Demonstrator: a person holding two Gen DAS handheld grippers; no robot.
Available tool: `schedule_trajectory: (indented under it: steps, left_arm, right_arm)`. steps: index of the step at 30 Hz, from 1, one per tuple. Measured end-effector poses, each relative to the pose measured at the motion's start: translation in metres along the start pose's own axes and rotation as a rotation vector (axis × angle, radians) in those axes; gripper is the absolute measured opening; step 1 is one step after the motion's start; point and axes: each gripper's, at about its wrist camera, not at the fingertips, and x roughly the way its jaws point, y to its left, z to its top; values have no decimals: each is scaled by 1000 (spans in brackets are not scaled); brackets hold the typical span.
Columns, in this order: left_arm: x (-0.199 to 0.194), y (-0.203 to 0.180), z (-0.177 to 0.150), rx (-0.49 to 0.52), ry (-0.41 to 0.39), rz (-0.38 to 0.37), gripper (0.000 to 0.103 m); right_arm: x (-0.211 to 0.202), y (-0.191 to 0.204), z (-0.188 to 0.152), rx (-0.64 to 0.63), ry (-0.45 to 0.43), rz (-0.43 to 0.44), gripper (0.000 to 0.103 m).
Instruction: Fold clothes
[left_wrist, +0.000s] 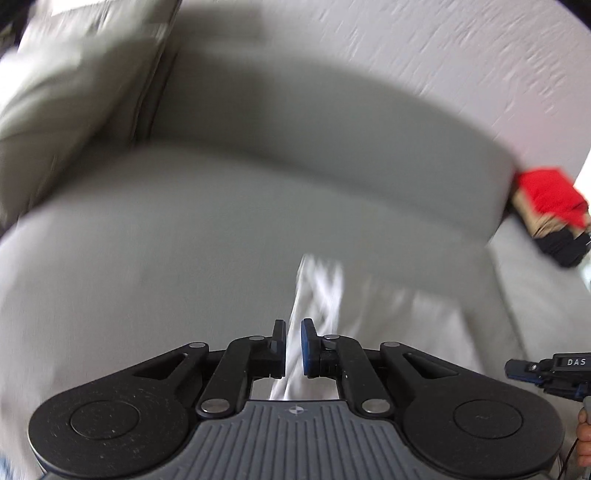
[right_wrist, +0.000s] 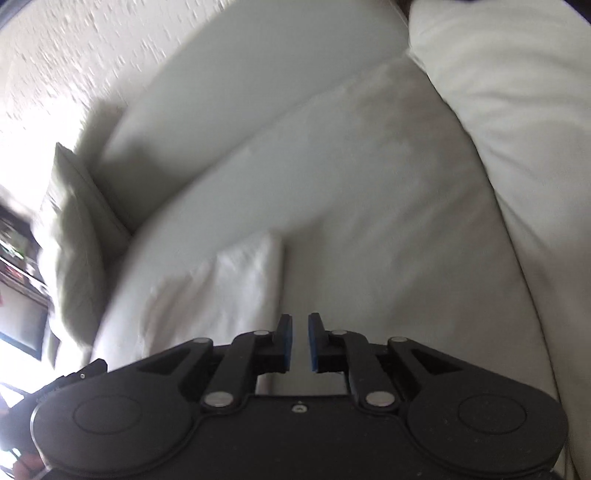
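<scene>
A white garment (left_wrist: 321, 280) lies on the pale grey sofa seat (left_wrist: 184, 240), blurred by motion. A gathered strip of it runs up between the pads of my left gripper (left_wrist: 293, 325), which is shut on it. In the right wrist view the same white garment (right_wrist: 236, 288) lies partly folded on the seat, its right edge ending just left of my right gripper (right_wrist: 300, 321). That gripper hovers low over the seat beside the edge. Its pads stand a narrow gap apart, and I see no cloth between them.
A stack of folded clothes, red (left_wrist: 550, 195) over tan and black (left_wrist: 565, 247), sits at the sofa's far right. A cushion (left_wrist: 55, 110) leans at the left end, and a large pale cushion (right_wrist: 517, 110) bulges on the right. A textured wall (left_wrist: 443, 55) stands behind the backrest.
</scene>
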Motion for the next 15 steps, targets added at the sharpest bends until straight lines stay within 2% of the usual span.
schedule_trajectory:
  steps: [2,4,7,9,11,13,15]
  left_arm:
    - [12,-13,11,23,-14,-73,6]
    - [26,-29,16,59,2,-162,6]
    - [58,-55,18,94,76,-266,7]
    - [80,-66,15,83,150,-301,7]
    - [97,-71,9,85,223,-293,7]
    - [109,-74,2,129,251,-225,8]
    - [123,-69,0,154,244,-139,11]
  right_arm:
    - [6,5,8,-1,-46,43,13]
    - [19,13,15,0,-50,106,14]
    - [42,25,20,17,-33,197,15]
    - [58,28,23,42,3,236,15]
    - [76,27,24,68,55,226,15]
    - [89,20,23,95,95,200,15]
    - [95,9,23,133,105,187,14]
